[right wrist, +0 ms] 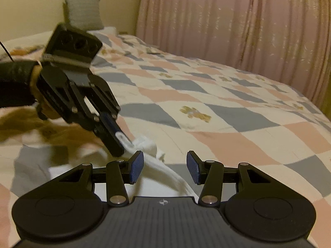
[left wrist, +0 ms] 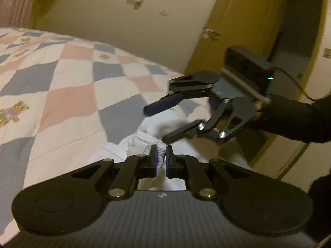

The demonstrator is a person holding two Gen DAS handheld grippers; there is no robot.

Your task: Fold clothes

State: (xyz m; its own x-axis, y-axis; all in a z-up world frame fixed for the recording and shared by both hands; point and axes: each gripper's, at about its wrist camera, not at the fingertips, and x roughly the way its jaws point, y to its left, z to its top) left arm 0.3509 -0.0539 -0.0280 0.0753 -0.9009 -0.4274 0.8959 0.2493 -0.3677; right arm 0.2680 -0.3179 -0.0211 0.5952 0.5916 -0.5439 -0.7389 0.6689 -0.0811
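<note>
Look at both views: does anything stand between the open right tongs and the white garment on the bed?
Nothing visible does. The right tongs hang open just above the white garment, which the left tongs already pinch.

A bed [right wrist: 227, 107] carries everything here, covered by a patchwork quilt [left wrist: 68, 95] of cream, pink and grey-blue diamonds with small teddy bears printed on some cream patches. A white garment [left wrist: 144, 144] lies bunched on the quilt, directly ahead of the left tool [left wrist: 161, 157] and under the right tool [right wrist: 164, 166]. Beyond the right tool, at the far end of the bed, a grey pillow [right wrist: 83, 12] leans against the wall.
</note>
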